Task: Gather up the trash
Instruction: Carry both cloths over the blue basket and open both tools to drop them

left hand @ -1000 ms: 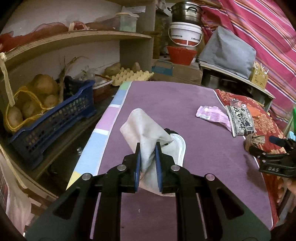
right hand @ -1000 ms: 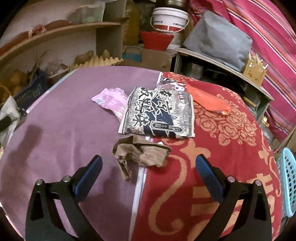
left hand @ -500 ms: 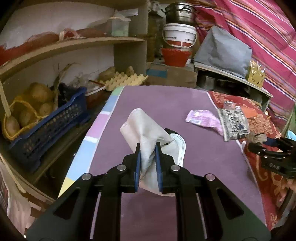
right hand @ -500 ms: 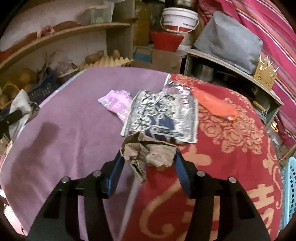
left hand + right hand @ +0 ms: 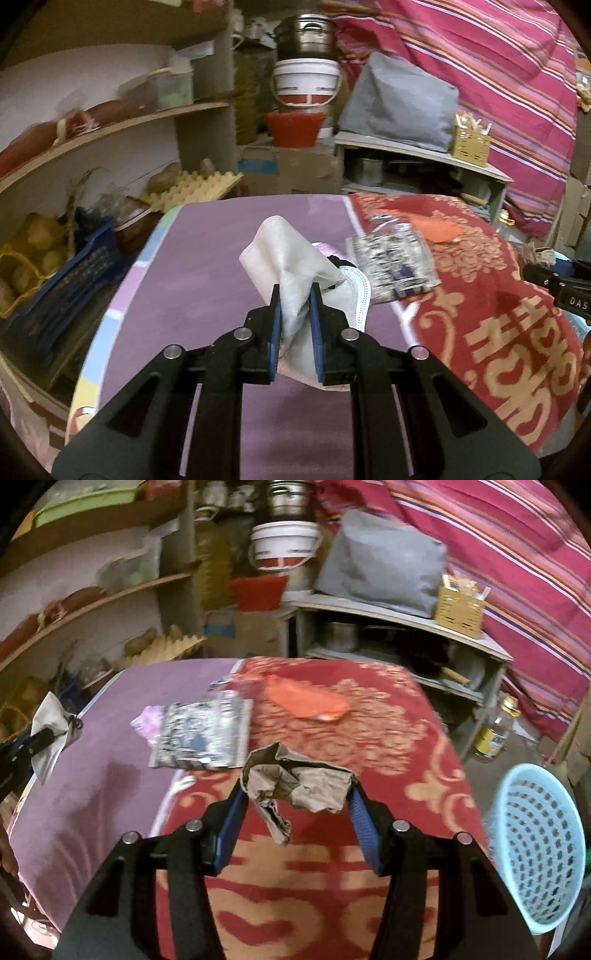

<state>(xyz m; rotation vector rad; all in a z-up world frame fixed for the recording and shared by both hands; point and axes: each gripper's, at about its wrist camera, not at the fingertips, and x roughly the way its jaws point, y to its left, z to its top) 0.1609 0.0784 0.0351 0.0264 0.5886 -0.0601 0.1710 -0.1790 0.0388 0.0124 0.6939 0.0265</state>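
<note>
My left gripper [image 5: 294, 295] is shut on a crumpled white face mask [image 5: 288, 258] and holds it above the purple cloth. My right gripper [image 5: 295, 794] is shut on a crumpled brown paper [image 5: 299, 779], lifted above the red patterned cloth. On the table lie a black-and-white snack packet [image 5: 203, 734], a pink wrapper [image 5: 149, 720] and an orange wrapper [image 5: 306, 699]. A light blue perforated basket [image 5: 539, 849] stands off the table's right side. The left gripper with the mask also shows in the right wrist view [image 5: 48, 720].
The table [image 5: 207, 266] has a purple cloth on the left and a red one on the right. Shelves with potatoes, a blue crate [image 5: 66, 288] and egg trays [image 5: 192, 184] stand left. A low shelf [image 5: 406, 627] and a bottle [image 5: 496, 727] stand behind right.
My right gripper closed on the brown paper, lifted it off the table and swung right, bringing the blue basket into view. My left gripper kept hold of the mask and swung right.
</note>
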